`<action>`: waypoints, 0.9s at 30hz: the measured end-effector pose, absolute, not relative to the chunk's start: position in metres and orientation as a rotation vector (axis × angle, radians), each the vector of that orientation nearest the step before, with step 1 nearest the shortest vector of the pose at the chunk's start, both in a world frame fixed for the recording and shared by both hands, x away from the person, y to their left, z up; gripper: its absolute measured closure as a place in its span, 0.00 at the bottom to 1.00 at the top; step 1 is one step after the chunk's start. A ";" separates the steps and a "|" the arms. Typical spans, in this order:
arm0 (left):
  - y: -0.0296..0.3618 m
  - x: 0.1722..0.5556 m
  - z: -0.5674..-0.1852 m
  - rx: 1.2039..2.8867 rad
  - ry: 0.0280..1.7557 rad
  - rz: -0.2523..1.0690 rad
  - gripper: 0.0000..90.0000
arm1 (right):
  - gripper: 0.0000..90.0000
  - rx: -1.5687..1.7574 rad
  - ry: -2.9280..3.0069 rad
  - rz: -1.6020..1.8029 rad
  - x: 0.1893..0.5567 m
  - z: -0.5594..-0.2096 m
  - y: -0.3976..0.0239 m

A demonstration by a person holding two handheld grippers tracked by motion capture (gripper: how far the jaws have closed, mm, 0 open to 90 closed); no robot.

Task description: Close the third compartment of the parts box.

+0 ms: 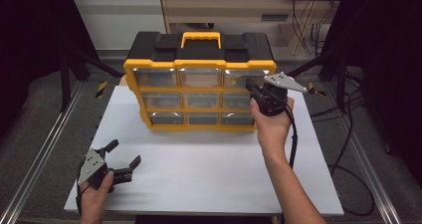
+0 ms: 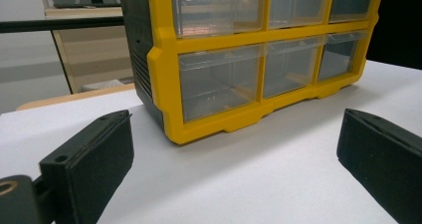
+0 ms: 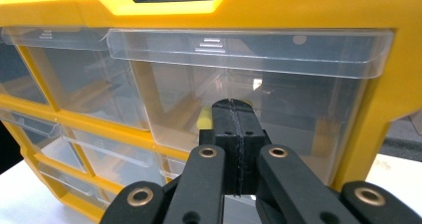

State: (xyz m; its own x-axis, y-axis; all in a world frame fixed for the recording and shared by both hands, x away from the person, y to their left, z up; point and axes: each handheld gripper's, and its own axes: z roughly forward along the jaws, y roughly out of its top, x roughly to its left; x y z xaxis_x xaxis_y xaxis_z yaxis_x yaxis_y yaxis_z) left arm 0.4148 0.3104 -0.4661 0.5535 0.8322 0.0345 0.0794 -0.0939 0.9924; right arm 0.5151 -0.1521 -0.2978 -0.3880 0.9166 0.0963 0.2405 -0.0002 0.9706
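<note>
Both grippers, left gripper [image 1: 121, 160] and right gripper [image 1: 253, 88], are matte black with brass-ringed screw holes, grey triangular top plates and black trailing cables; forearms bare, no sleeves.

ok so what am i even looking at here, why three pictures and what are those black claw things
A person stands at a white table and holds a hand-held gripper in each hand. The wide picture comes from a camera overhead. The other two come from cameras riding on each tool. The left hand-held gripper rests open near the table's front corner, holding nothing. The right hand-held gripper has its jaws shut together, tips against the clear top right drawer of a yellow and black drawer organizer. Something small and yellow sits behind those tips.
</note>
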 end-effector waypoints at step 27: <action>0.309 0.415 -0.466 1.558 0.798 0.758 0.01 | 1.00 1.220 1.666 1.439 0.517 -0.298 -0.154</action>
